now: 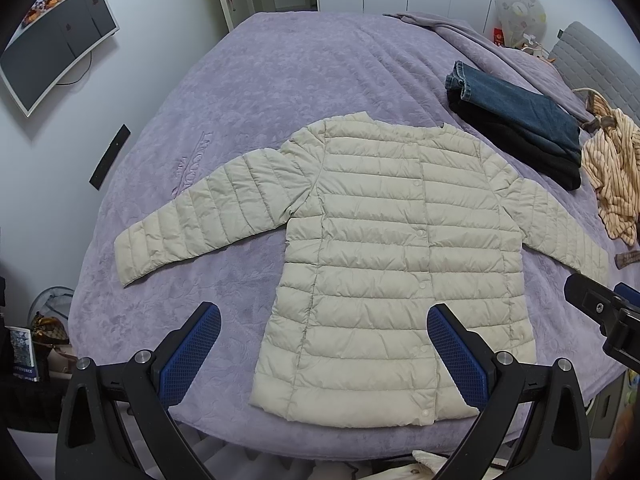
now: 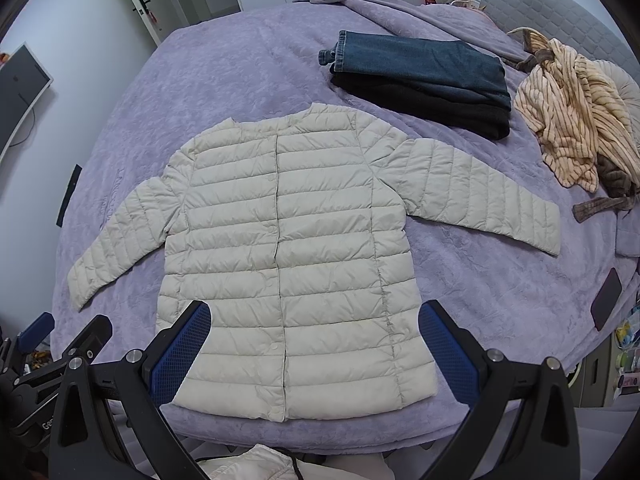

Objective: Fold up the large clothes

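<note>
Cream quilted jacket [image 1: 384, 248]: laid flat, front up, on the near half of the bed [image 1: 280, 80], snaps closed down the placket, both sleeves spread outward and slightly downward. In the left wrist view its right cuff is partly covered by the other tool; hem near the bed's front edge.

Left gripper [image 1: 324, 356]: released, jaws wide apart, holding nothing, poised above the jacket's lower hem; its blue pads [image 1: 192, 356] frame the hem's left half. Whether they touch the fabric cannot be told.

Right gripper [image 2: 314, 352]: likewise spread and unloaded, over the hem; left pad overlaps the jacket's lower left corner.

Folded jeans [image 2: 424, 68]: stacked on a folded black garment [image 2: 432, 112], beyond the jacket's right shoulder, apart from it.

Striped beige garment [image 2: 568, 112]: crumpled heap at the bed's right side, partly cut off by the lens edge.

Dark flat object [image 2: 606, 300]: near the bed's right edge, identity unclear.

Pale fabric [image 2: 248, 464]: below the bed edge, mostly hidden.
</note>
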